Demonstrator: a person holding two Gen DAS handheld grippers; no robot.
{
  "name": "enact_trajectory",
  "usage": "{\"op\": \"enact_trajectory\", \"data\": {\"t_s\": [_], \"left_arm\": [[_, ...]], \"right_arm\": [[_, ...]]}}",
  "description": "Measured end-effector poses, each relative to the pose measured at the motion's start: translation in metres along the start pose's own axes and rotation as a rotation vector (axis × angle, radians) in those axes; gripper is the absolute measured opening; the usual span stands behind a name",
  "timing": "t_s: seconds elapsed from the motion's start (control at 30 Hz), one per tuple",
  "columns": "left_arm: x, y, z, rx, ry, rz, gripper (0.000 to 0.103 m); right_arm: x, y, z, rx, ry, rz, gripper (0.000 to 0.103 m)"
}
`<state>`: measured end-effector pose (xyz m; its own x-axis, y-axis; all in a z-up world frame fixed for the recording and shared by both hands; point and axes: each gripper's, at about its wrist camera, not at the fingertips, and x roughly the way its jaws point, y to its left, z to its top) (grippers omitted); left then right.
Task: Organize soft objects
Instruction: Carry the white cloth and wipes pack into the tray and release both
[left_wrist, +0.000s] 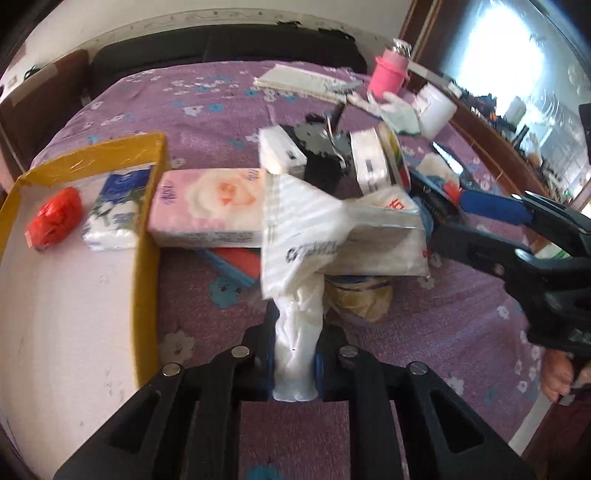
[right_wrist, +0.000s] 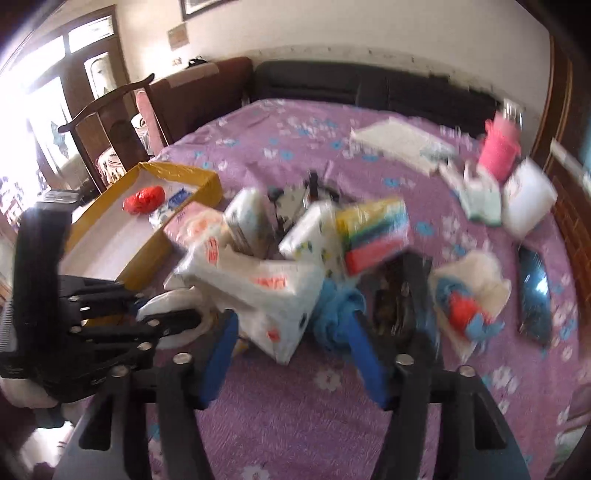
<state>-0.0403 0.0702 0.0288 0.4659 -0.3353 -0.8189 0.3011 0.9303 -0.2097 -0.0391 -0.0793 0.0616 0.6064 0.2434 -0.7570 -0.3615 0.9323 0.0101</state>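
Observation:
My left gripper (left_wrist: 299, 332) is shut on the twisted white plastic wrapper (left_wrist: 299, 291) of a tissue pack with red print (left_wrist: 384, 236); the pack hangs ahead of it over the purple bedspread (left_wrist: 424, 332). A yellow-edged box (left_wrist: 147, 192) on the left holds a red bundle (left_wrist: 55, 218) and a small blue-printed tissue pack (left_wrist: 114, 214). A pink tissue pack (left_wrist: 210, 210) leans on the box wall. My right gripper (right_wrist: 291, 321) stands open, its blue fingers (right_wrist: 218, 354) on either side of that red-printed pack's (right_wrist: 273, 291) near end, not pressing it.
More tissue packs, a striped sponge pack (right_wrist: 373, 232) and a blue fluffy thing (right_wrist: 340, 306) crowd the bed's middle. A pink cup (left_wrist: 388, 74), white tub (left_wrist: 436, 107) and dark phone (right_wrist: 535, 295) lie to the right. A person's hand (left_wrist: 557, 376) shows at right.

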Motion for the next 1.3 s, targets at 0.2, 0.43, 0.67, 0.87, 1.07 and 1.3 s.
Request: {"op": "enact_trajectory", "data": {"t_s": [0.2,0.43,0.67,0.87,1.07,1.3], "left_arm": [[-0.024,0.016,-0.018,-0.049,-0.007,-0.060,0.015],[-0.045,0.033,-0.037,-0.117,-0.025,-0.095,0.015],[-0.080,0.048,-0.049,-0.167,-0.105,-0.154,0.015],[-0.113,0.073,-0.054,-0.216,-0.187,-0.168,0.015],[-0.140,0.114,-0.055,-0.291,-0.261,-0.115,0.015],[-0.148,0.163,-0.040,-0.320,-0.270,0.003,0.015]], "right_arm": [[0.011,0.042,0.017,-0.245,-0.017,-0.030,0.074],[0.066,0.081,0.010,-0.486,0.111,-0.106,0.075],[0.049,0.063,0.022,-0.295,0.085,-0.046,0.033],[0.014,0.052,0.024,-0.179,0.040,-0.017,0.019],[-0.014,0.046,0.036,-0.083,-0.008,0.057,0.019],[-0.016,0.066,0.059,0.005,-0.008,0.211,0.020]]}}
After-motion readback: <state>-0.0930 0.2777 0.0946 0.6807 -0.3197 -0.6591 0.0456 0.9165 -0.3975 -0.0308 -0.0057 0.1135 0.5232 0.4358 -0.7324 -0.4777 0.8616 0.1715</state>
